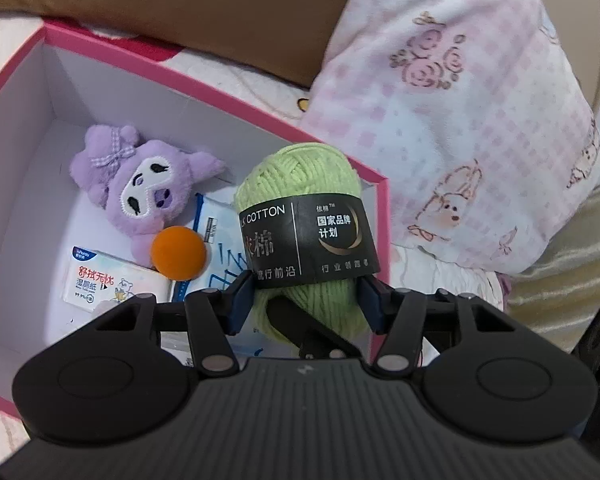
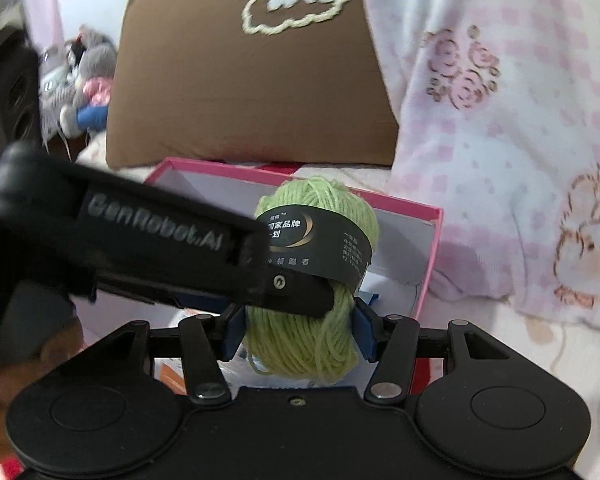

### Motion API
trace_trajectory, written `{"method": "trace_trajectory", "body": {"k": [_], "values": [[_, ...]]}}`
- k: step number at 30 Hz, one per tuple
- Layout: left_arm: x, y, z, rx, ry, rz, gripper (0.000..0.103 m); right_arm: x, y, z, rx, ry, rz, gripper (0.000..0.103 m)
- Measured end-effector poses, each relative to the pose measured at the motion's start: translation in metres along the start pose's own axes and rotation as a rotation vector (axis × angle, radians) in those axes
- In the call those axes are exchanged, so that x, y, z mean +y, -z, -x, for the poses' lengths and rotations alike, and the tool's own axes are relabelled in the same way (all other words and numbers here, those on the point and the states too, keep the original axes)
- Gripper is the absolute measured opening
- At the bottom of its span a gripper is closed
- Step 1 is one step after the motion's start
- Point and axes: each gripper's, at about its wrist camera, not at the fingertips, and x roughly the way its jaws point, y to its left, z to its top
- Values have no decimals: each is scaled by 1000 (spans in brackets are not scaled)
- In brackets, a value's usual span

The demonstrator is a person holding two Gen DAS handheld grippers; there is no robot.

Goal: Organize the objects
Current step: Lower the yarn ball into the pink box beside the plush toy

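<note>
Both claws clamp one green yarn ball [image 1: 308, 216]: left claw [image 1: 306, 300], right claw [image 2: 300, 332]. Yarn hangs over the pink box [image 1: 219, 96], presumably so it drops in beside the plush [image 1: 139, 184].

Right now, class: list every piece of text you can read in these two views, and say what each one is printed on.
"K COTTON": black band on the green yarn ball.
"国家品牌计划": same band.
"行业领跑者": same band, lower edge.
"GenRobot.AI": side of the left claw.
Wet-wipe packet: red Chinese heading, too blurred to read surely.
Blue-and-white packet: lettering partly hidden, unreadable.
</note>
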Motion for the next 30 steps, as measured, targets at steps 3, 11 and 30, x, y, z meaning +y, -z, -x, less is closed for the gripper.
{"method": "trace_trajectory", "body": {"k": [3, 11, 30], "values": [[6, -1, -6, 6, -5, 22, 54, 4, 0, -7, 22, 9, 62, 61], [20, 7, -14, -4, -14, 67, 54, 1, 6, -11, 52, -38, 150, 63], [-21, 25, -27, -77, -94, -109, 42, -8, 35, 11, -39, 48, 278, 31]]}}
